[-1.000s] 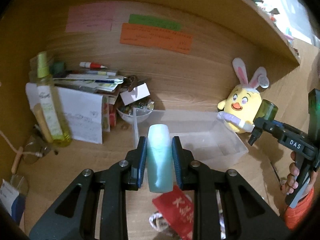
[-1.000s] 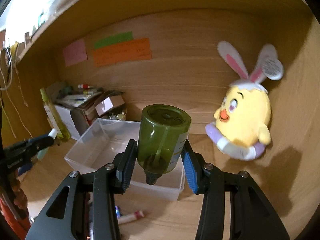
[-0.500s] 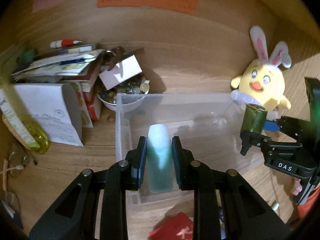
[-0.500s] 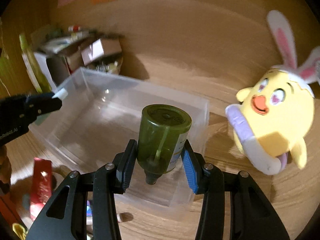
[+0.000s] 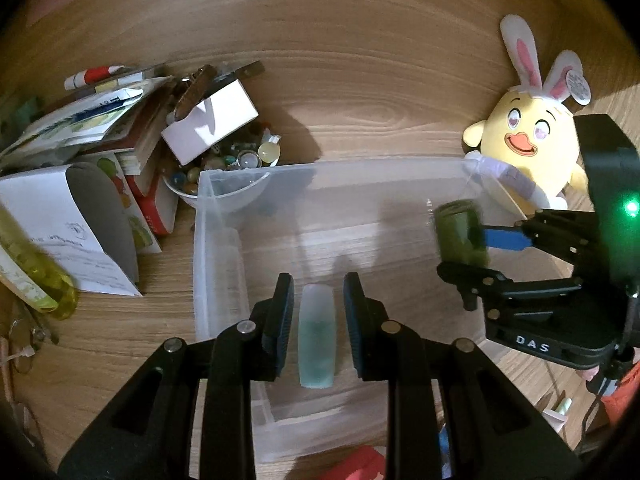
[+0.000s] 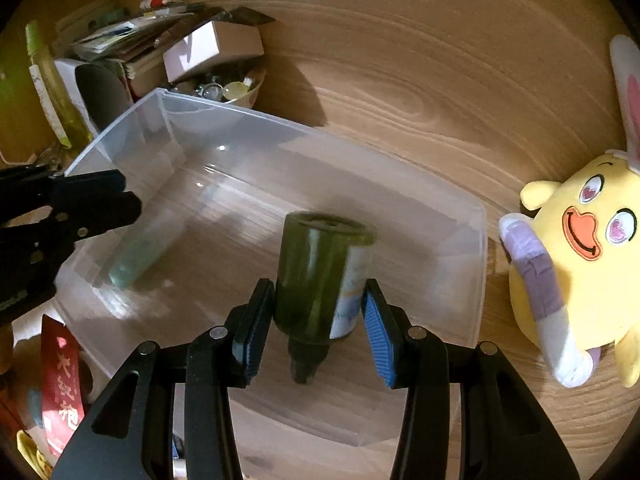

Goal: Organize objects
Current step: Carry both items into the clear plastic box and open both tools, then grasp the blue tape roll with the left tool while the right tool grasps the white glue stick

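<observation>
A clear plastic bin stands on the wooden desk. My left gripper is open above the bin's near left part, and a pale teal tube lies loose on the bin floor between its fingers. My right gripper is open over the bin's right part. A dark green bottle with a white label sits between its spread fingers, blurred, neck toward the camera; I cannot tell whether it touches the pads.
A yellow bunny-eared plush sits right of the bin. A bowl of beads, a white box, stacked booklets and a yellow-green bottle crowd the left. A red packet lies at the bin's near left corner.
Both grippers moved forward and down over the bin. My left gripper opened and let go of the teal tube. My right gripper's fingers spread off the green bottle, which has dropped lower.
</observation>
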